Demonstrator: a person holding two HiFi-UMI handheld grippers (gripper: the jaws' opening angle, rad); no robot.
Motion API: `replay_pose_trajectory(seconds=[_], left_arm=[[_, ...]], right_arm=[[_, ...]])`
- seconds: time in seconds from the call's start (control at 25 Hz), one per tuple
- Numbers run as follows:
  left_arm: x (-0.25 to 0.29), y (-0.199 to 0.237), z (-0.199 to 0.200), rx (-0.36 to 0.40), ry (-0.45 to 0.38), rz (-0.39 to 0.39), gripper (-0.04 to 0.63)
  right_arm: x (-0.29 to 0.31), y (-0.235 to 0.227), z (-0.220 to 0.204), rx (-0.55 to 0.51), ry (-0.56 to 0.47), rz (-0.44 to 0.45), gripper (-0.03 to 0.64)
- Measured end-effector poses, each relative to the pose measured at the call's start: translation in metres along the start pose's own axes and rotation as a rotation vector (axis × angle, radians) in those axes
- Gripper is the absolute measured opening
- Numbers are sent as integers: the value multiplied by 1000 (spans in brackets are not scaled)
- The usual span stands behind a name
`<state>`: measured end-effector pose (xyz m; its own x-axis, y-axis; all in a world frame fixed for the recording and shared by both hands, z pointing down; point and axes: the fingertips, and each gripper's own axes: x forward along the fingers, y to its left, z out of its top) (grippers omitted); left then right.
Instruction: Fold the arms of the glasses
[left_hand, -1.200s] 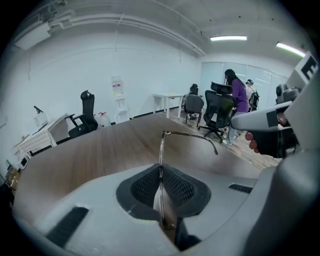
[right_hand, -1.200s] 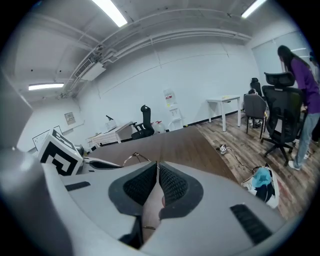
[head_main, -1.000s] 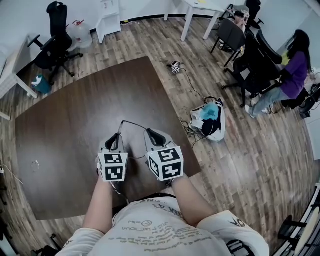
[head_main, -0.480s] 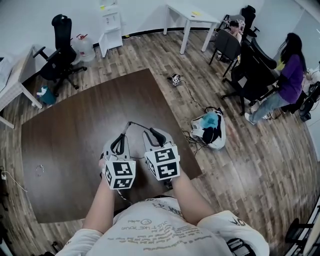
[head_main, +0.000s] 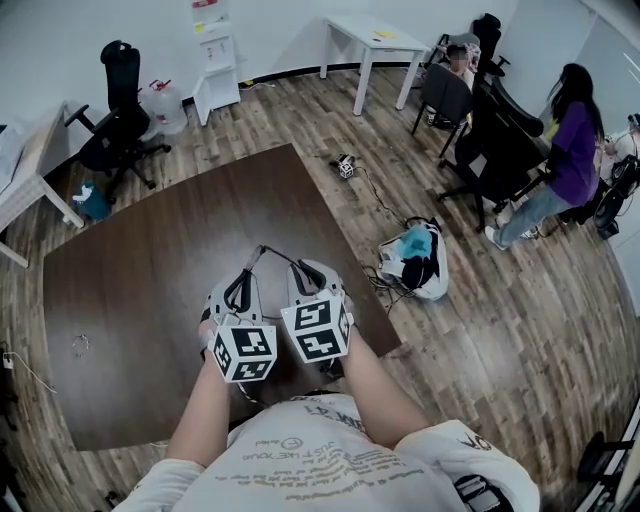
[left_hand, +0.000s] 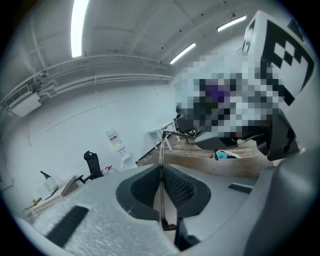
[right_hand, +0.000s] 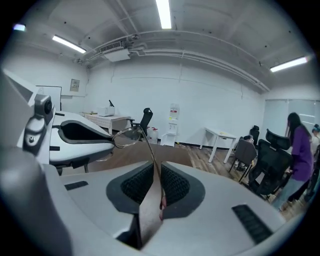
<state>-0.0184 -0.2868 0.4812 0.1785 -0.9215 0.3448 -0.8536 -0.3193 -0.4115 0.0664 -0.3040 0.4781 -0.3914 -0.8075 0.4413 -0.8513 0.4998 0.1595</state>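
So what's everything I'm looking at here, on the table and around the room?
table: one, dark brown, middle of the floor
glasses: one, thin dark wire, held up above it
office chairs: several, black, one far left, others far right
white tables: two, far end and left edge
water jug: one, clear, by the left chair
bag: one, white and blue, floor right of the table
marker cube: one, black-and-white, floor beyond the table
seated person: one, purple top, far right
left tool: one, grey, shut on a glasses arm
right tool: one, grey, jaws just been closing, glasses arm between them, gap left
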Motion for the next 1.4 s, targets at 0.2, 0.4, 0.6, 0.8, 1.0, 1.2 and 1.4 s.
replay_pose_trajectory(seconds=[0.2,0.4,0.6,0.8,1.0,1.2,1.4], left_arm=[[-2,-3,1,-20,-6,2,34],[-4,-6,2,-77,-14,-20,34],[-8,-11,6,-132,-38,-54,34],[-6,-12,12,-150,-65,-80,34],[-7,-17,16,-185,-80,-106,34],[-8,-17,18,-179,-85,-107,34],[-9,-18,25,-175,-104,-122,34]], right_arm=[[-5,18,-6,7,6,107,30],[-8,30,-12,210,-5,267,26],[-15,34,-10,408,-11,400,26],[-16,37,-5,588,-17,515,26],[-17,40,-4,769,-12,597,26],[-15,44,-1,886,-5,643,26],[-14,47,1,971,-2,697,26]])
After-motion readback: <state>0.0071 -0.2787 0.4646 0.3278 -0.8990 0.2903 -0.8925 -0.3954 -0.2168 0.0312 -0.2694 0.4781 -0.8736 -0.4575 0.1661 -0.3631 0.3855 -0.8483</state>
